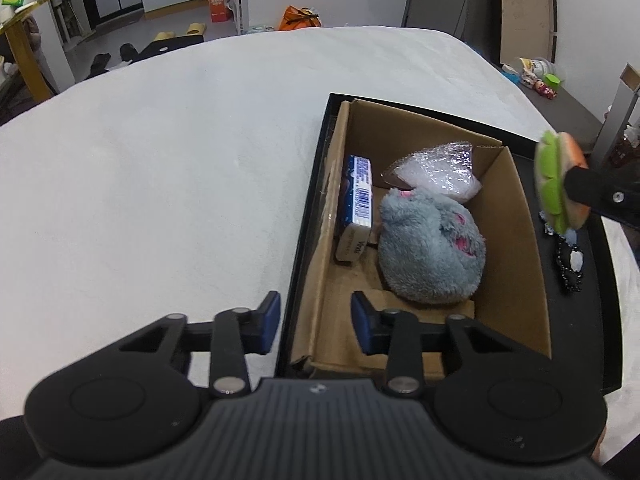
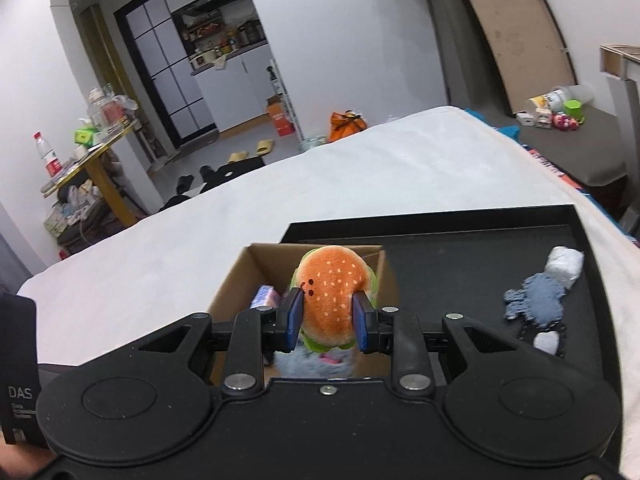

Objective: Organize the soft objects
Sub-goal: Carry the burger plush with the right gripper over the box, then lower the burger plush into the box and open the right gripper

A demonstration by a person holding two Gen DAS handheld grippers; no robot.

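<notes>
- Over the bed, left wrist view: my left tool hangs released, nothing btwn its blue pads, straddling the near-left wall of the cardboard box.
- Box sits inside a black tray on the white bed.
- Box contents: grey plush w/ pink bits, a blue tissue pack standing along the left wall, a clear plastic bag at the far end.
- Burger plush shows at the right edge, held up in the air above the tray's right side by my other tool.
- Dark beaded item lies on the tray floor, outside the box.
- Right wrist view: my right tool is clenched on the burger plush, pads pressing both sides of the bun, roughly above the box opening.
- Tray to the right carries a blue-grey soft piece w/ white ends; can't tell exactly what it is.
- Progress, my guess: partway. Three things boxed, burger about to go in, at least the tray's loose items left.
</notes>
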